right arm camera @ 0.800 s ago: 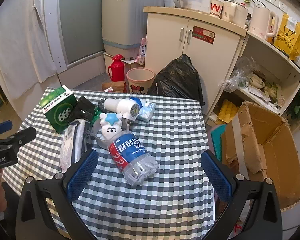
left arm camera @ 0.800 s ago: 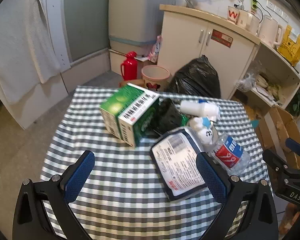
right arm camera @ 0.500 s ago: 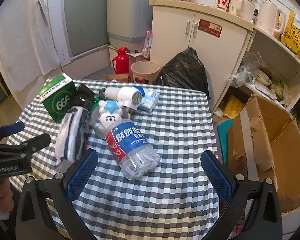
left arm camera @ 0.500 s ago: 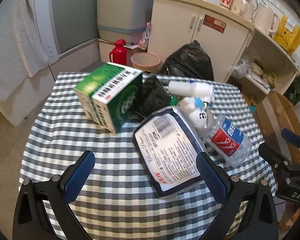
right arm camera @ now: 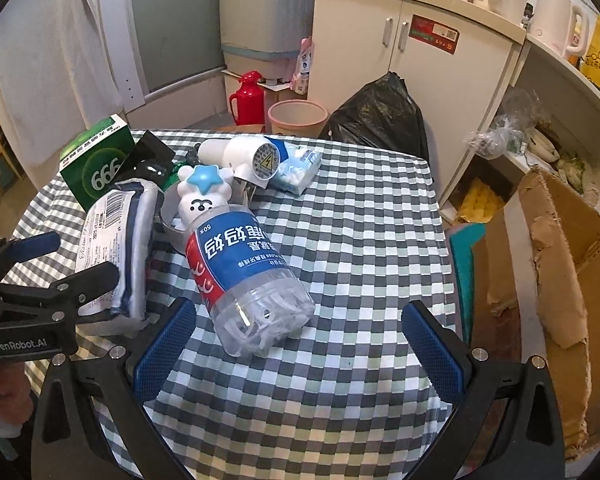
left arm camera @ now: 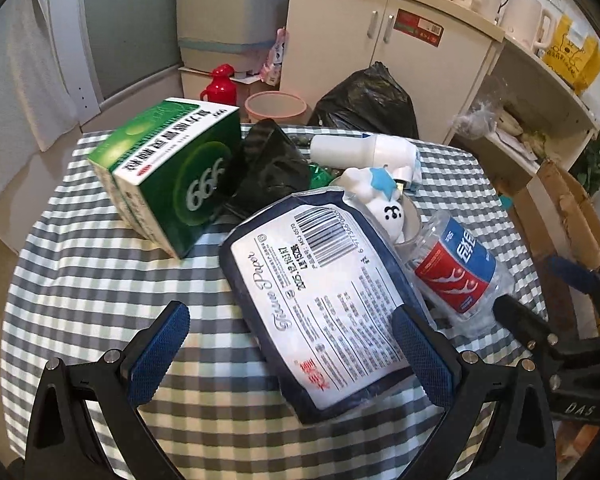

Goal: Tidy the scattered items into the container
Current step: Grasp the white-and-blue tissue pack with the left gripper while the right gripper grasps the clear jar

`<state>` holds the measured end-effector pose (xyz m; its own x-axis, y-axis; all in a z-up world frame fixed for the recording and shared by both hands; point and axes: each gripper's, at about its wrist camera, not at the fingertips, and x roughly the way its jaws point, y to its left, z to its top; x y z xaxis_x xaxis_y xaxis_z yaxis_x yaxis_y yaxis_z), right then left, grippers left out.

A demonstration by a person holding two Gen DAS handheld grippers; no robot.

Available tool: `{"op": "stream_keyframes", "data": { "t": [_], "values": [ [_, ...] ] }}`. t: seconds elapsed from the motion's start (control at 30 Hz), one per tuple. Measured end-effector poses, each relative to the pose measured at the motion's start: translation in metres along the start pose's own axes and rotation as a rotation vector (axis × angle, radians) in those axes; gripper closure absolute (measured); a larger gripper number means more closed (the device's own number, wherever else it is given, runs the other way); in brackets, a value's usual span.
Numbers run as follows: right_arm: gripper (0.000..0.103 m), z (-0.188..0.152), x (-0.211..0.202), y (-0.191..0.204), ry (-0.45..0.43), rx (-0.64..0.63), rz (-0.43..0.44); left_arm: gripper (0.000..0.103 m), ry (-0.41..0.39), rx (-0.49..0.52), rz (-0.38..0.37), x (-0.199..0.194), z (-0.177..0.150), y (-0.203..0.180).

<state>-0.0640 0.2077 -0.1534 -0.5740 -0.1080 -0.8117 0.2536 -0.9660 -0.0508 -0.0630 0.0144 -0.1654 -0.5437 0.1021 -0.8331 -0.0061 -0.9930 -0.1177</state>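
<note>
- Left gripper [left arm camera: 290, 344] wide open, holding nothing; tissue pack [left arm camera: 320, 300] lies between its two fingers, near end already inside the gap, pads not touching it as far as I can tell
- Right gripper [right arm camera: 300, 344] also wide open and empty; clear floss-pick jar [right arm camera: 244, 276] lies on its side just ahead of it, closer to its left finger [right arm camera: 164, 344]
- Landmark = tissue pack: flat on the checked table [left arm camera: 80, 280], long axis running roughly along the left gripper's approach line, tilted a bit left, so the fingers span its short width
- Green box [left arm camera: 168, 168] sits beyond and left of the pack, black pouch [left arm camera: 264, 164] behind it, bear toy [left arm camera: 384, 204] and white bottle [left arm camera: 364, 148] behind and right, jar touching the pack's right edge
- Cardboard box [right arm camera: 540, 280] is well right of the pack, off the table edge, likely the container
- Judgement: left is nearer the pack, right nearer the jar and the box; left closing across the pack's width looks like the next step
- Risk: soft pack may buckle, and the jar leaning on it could roll
</note>
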Motion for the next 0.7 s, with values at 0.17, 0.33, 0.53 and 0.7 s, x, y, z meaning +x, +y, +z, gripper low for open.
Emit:
{"op": "stream_keyframes", "data": {
  "t": [0.17,0.33,0.53,0.7],
  "values": [
    [0.0,0.001,0.01,-0.002,0.008,-0.005,0.013,0.0,0.039,-0.015,-0.027,0.02,0.002,-0.004],
    [0.0,0.003,0.019,-0.004,0.008,-0.007,0.036,0.0,0.049,-0.037,-0.081,0.033,0.0,-0.004],
    [0.0,0.003,0.026,-0.002,0.007,-0.015,0.077,0.006,0.048,-0.047,-0.118,0.032,-0.001,0.0],
    [0.0,0.001,0.029,-0.002,0.006,-0.019,0.091,0.046,0.025,-0.053,-0.169,0.023,0.002,0.003]
  ]
}}
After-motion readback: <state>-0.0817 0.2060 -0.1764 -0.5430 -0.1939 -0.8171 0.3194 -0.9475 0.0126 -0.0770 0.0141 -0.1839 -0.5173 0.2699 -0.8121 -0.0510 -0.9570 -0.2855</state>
